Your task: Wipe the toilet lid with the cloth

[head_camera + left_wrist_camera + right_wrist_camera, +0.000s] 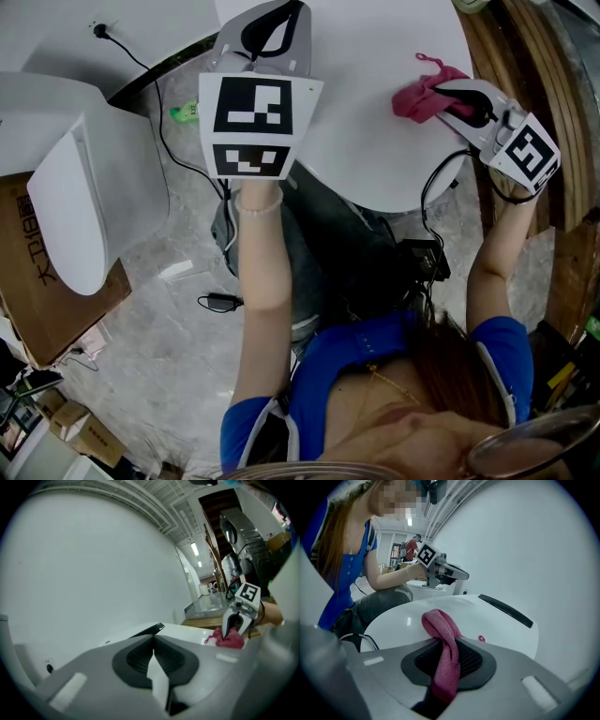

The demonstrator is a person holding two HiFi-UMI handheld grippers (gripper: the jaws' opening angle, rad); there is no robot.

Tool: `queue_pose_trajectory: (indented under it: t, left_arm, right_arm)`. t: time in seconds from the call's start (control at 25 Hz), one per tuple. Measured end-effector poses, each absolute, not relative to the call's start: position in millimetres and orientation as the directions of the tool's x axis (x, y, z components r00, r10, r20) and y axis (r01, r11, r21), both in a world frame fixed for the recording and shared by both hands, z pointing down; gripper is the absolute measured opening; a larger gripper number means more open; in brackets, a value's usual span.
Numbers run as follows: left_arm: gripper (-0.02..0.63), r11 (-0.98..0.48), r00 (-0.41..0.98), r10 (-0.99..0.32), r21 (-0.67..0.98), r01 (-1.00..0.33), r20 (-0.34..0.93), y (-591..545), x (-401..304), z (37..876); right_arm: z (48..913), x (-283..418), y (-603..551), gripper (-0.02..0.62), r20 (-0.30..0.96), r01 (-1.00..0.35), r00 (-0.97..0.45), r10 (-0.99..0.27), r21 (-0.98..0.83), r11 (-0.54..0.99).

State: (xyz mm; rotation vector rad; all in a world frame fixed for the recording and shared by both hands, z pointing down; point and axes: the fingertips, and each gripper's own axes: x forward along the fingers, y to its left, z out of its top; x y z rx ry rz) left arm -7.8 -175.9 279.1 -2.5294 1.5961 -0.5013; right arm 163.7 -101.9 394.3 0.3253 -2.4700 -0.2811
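Cloth (442, 634) is pinched tight in the right gripper (447, 667), and its loose pink end rests on the right side of the white toilet lid (375, 141). Only a thin twist is held, so it could slip out when it rubs, and then the hard jaws might scrape the lid. The left gripper (153, 660) is squeezed together with nothing in it, near the lid's left side, and could get in the way.

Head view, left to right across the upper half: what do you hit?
White toilet-like fixture on the floor → small green item → left tool, shut → pink woven cloth → right tool, shut on that cloth.
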Motion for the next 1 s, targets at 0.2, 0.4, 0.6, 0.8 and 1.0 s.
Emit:
queue_pose_trajectory:
  t: [0.2, 0.4, 0.6, 0.8, 1.0]
  left_arm:
    - [0.003, -0.439, 0.391, -0.894, -0.264, -0.859, 0.218, -178, -9, 279]
    - [0.003, -0.445, 0.396, -0.891, -0.261, -0.856, 0.221, -178, -8, 281]
    - [0.003, -0.45, 0.397, -0.888, -0.261, -0.854, 0.231, -178, -7, 284]
    - [0.003, -0.446, 0.397, -0.891, -0.264, -0.855, 0.222, -177, -8, 282]
    - [0.003, -0.456, 0.407, -0.886, -0.264, -0.85, 0.221, -176, -4, 281]
  right_arm:
    - [395, 164, -96, 0.072, 0.562, -0.155, -0.773, -0.294, 0.281, 0.947]
    - [397, 165, -86, 0.072, 0.564, -0.164, -0.77, -0.298, 0.277, 0.947]
    - [398, 166, -79, 0.072, 0.57, -0.156, -0.77, -0.287, 0.268, 0.951]
    - [400, 166, -75, 0.072, 0.573, -0.147, -0.769, -0.283, 0.273, 0.951]
    - [400, 164, -75, 0.072, 0.588, -0.127, -0.763, -0.27, 0.273, 0.954]
